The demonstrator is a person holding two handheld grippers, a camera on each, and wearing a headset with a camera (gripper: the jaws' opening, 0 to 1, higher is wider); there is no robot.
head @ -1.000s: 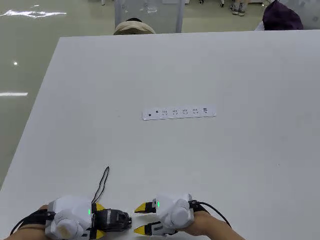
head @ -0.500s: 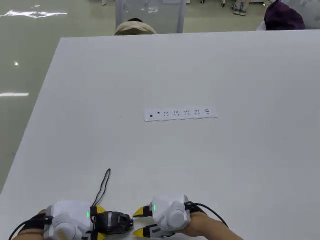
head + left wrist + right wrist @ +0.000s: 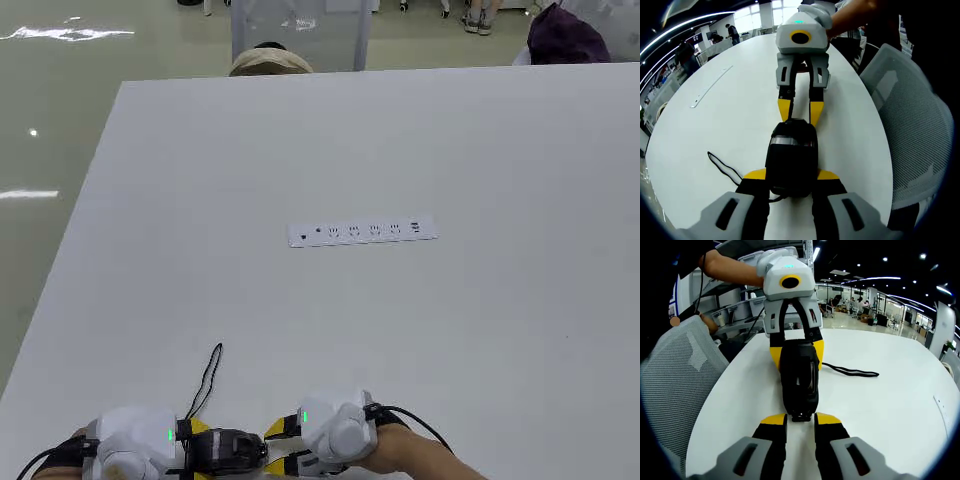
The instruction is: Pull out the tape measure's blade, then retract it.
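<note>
J: Both tongs sit lower in the head view than a second ago, nearer the close edge of the surface [image 3: 400, 320]. The power strip [image 3: 363, 231] barely shifted, so that's mostly hands, not camera. The right tongs [image 3: 800, 419] also closed in on the tape measure [image 3: 791, 155], tips narrower than before.

M: What's cut off?

J: Head view's bottom edge clips the left tongs [image 3: 791, 174] and part of the case. A chair's mesh back [image 3: 910, 125] covers one side of each gripper view.

M: Left grip?

J: Clamped on the black case, one yellow tip on each flank. Case is at the near edge, nose toward the right tongs. Resting on the surface or just above it, can't tell.

M: Right?

J: Jaws a narrow gap apart, straddling the case's nose. Can't make out whether they touch it.

M: Lanyard?

J: The black lanyard [image 3: 205, 380] runs from the case away across the surface, loop lying flat. The left tongs hide where it joins the case.

M: Blade?

J: Small tab at the nose in the right gripper view, too small to read.
</note>
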